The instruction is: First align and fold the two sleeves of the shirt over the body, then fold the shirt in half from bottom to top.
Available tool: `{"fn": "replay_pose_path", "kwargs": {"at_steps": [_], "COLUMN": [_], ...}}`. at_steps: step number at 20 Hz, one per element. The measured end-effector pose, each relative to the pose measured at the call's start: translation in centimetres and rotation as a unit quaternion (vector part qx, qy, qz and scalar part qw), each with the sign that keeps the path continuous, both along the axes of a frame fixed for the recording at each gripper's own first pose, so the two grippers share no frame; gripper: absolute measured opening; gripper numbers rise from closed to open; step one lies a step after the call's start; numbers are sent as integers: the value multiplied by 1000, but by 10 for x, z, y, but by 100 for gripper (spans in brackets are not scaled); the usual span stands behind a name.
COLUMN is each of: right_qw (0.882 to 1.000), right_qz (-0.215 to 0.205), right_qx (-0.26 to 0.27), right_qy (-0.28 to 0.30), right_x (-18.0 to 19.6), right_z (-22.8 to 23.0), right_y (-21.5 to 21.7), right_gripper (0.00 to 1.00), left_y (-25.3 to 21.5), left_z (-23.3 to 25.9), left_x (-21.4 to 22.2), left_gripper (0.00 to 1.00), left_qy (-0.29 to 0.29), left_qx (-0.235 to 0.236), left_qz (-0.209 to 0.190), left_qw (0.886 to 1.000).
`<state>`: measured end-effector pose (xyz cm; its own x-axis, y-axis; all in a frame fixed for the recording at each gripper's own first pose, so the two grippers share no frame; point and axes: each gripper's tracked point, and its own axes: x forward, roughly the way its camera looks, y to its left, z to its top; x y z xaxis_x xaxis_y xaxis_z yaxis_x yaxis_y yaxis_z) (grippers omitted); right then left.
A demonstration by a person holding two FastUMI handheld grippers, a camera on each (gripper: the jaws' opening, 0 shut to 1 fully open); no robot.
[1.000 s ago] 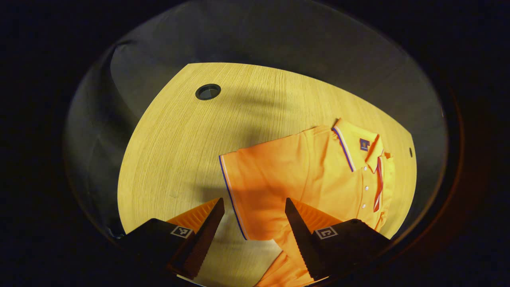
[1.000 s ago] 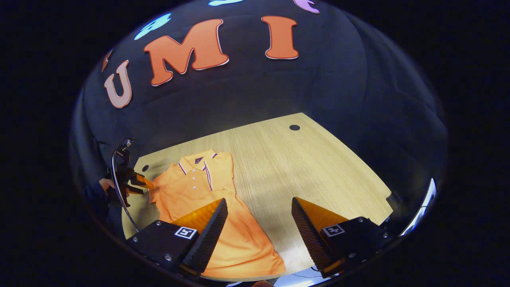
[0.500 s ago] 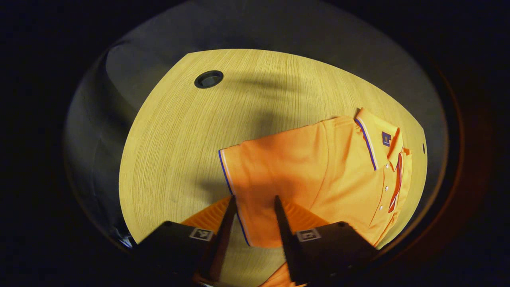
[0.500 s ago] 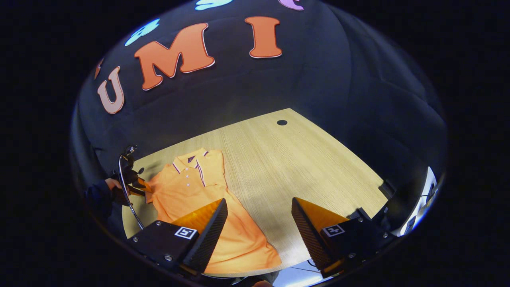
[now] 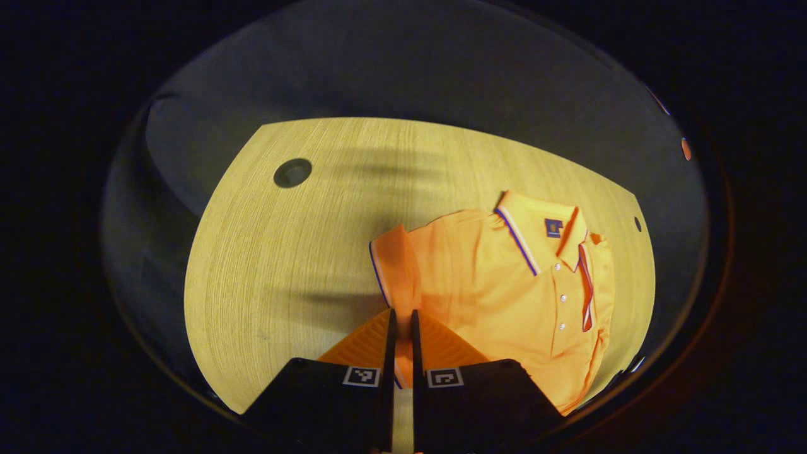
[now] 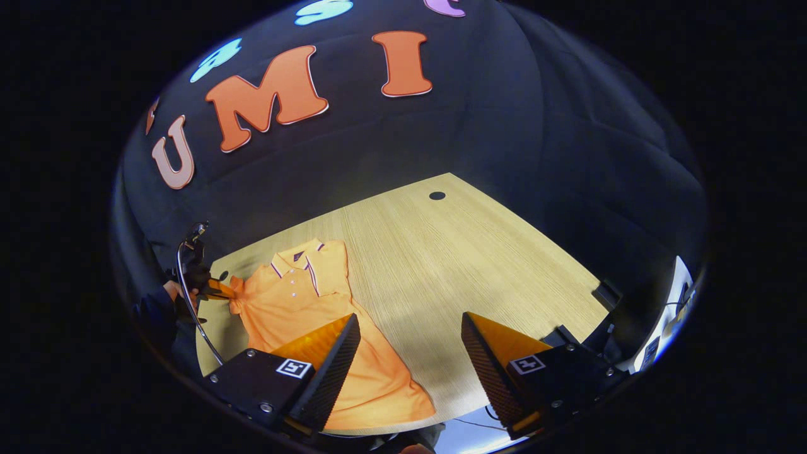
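Pinching the sleeve (image 5: 392, 265) hem, your left hand-held gripper (image 5: 401, 328) has just closed and lifted it, ready to fold toward 3 o'clock over the shirt (image 5: 504, 284) on the worktop (image 5: 284, 252). Your right hand-held gripper (image 6: 410, 331) hangs open.

Light wood-grain desk (image 6: 441, 265), round cable hole (image 6: 437, 195) near its far corner. Black cloth booth wall (image 6: 504, 126) behind. Lit from above; surroundings beyond desk edges dark
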<state>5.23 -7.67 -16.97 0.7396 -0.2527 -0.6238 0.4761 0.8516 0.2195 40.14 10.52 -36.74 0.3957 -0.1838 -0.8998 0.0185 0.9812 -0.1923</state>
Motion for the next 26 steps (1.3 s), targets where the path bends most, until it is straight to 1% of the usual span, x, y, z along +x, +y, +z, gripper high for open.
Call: {"fn": "replay_pose_path", "kwargs": {"at_steps": [4,7,9,10,11,12,13,14,15,16,18,19,21,22,24,26], "right_qw": [1000,1000,1000,1000,1000,1000,1000,1000,1000,1000,999,998,996,995,992,987], "right_qz": [-3,-2,-2,-2,-5,-6,-11,-15,-18,-18,-13,-4,19,35,60,80], "right_qx": [7,5,7,8,7,5,3,1,-3,-9,-32,-43,-62,-71,-85,-95], "right_qy": [1,-2,-3,-5,-5,-7,-7,-8,-12,-18,-30,-38,-53,-59,-76,-98], "right_x": [-6,-7,-8,-8,-9,-9,-11,-12,-12,-9,-4,-1,8,12,21,34], "right_z": [-1,2,3,4,4,3,1,0,1,3,9,12,19,22,30,41], "right_y": [-6,-12,-13,-14,-15,-15,-15,-16,-17,-18,-20,-20,-19,-17,-14,-8], "right_gripper": [98,98,98,98,98,98,98,98,98,98,98,98,98,98,98,98], "left_y": [-44,-77,-106,-123,-136,-146,-151,-148,-146,-144,-143,-142,-135,-134,-127,-114], "left_z": [27,38,47,55,62,70,74,77,76,78,90,96,118,130,155,179], "left_x": [6,10,10,8,4,0,0,1,-1,-5,-17,-24,-41,-47,-64,-79], "left_gripper": [13,13,13,23,37,58,66,85,86,89,93,93,94,100,99,99], "left_qy": [-33,-52,-67,-70,-77,-85,-95,-107,-115,-122,-143,-158,-190,-208,-241,-276], "left_qx": [-23,-36,-61,-86,-108,-125,-125,-114,-102,-92,-93,-94,-89,-89,-87,-69], "left_qz": [-53,-83,-104,-117,-127,-139,-148,-153,-157,-160,-159,-154,-135,-124,-99,-73], "left_qw": [998,995,990,987,983,979,976,976,976,975,972,971,968,966,962,956]}}
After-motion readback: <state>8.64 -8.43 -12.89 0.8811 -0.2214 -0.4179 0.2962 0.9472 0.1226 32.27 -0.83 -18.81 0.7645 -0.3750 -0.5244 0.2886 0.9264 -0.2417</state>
